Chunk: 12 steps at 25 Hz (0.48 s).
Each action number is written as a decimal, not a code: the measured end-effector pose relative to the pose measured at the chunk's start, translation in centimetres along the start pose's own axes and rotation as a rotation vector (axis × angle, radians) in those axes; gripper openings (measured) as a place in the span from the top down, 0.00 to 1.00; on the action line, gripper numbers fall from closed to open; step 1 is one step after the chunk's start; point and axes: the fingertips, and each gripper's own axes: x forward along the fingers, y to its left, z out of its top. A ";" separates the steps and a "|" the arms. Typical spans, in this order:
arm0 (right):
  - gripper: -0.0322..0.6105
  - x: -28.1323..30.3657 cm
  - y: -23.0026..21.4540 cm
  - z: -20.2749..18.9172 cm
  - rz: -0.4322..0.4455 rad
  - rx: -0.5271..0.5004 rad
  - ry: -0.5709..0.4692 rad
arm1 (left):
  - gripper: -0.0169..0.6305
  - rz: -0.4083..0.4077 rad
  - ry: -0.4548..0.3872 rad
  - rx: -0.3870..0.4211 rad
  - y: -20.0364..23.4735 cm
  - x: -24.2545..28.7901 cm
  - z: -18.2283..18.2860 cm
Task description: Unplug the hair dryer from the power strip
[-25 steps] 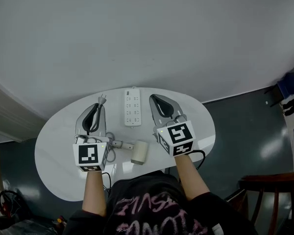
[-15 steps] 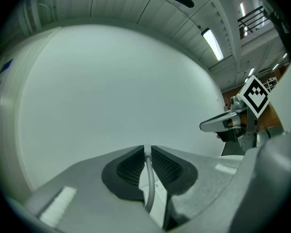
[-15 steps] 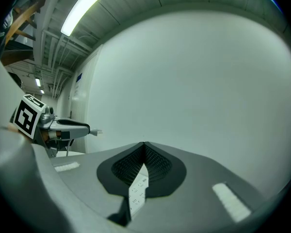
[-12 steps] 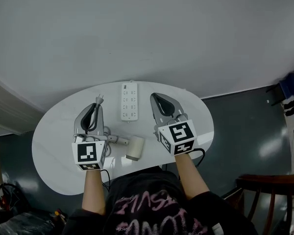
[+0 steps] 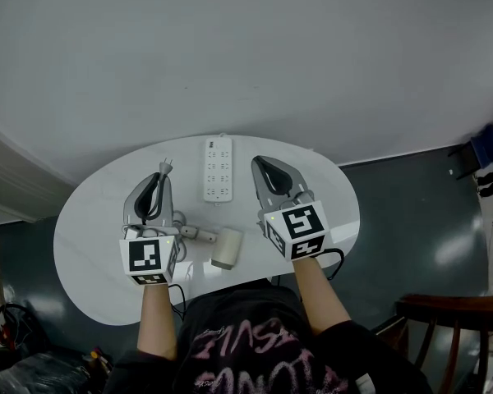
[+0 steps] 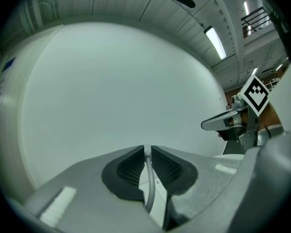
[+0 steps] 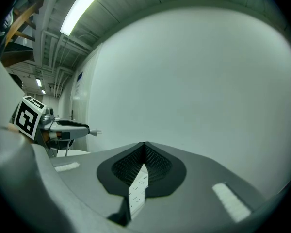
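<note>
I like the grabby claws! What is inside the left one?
The left gripper is shut on the grey cord of the hair dryer. Its plug pokes out past the tips, away from the power strip. The bit of cord pinched between the pads is covered.

On the table (image 5: 90,220), the power strip (image 5: 218,171) lies between the left gripper (image 5: 160,179) and right gripper (image 5: 263,169). The plug (image 5: 166,166) juts from the left gripper's tip.

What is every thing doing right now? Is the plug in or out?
left gripper: shut on the cord
right gripper: shut, empty
plug: out, sticking past the left gripper's tip
power strip: flat on the table, no plug in it
hair dryer: lying on the table
</note>
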 end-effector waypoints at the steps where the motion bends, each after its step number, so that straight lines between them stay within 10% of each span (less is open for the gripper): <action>1: 0.94 0.0 0.0 0.1 0.001 0.000 -0.001 | 0.90 0.004 -0.011 0.006 0.1 0.0 0.1; 12: 0.94 0.2 0.8 0.6 0.020 0.001 -0.013 | 0.90 0.007 -0.026 0.022 0.4 -0.3 1.0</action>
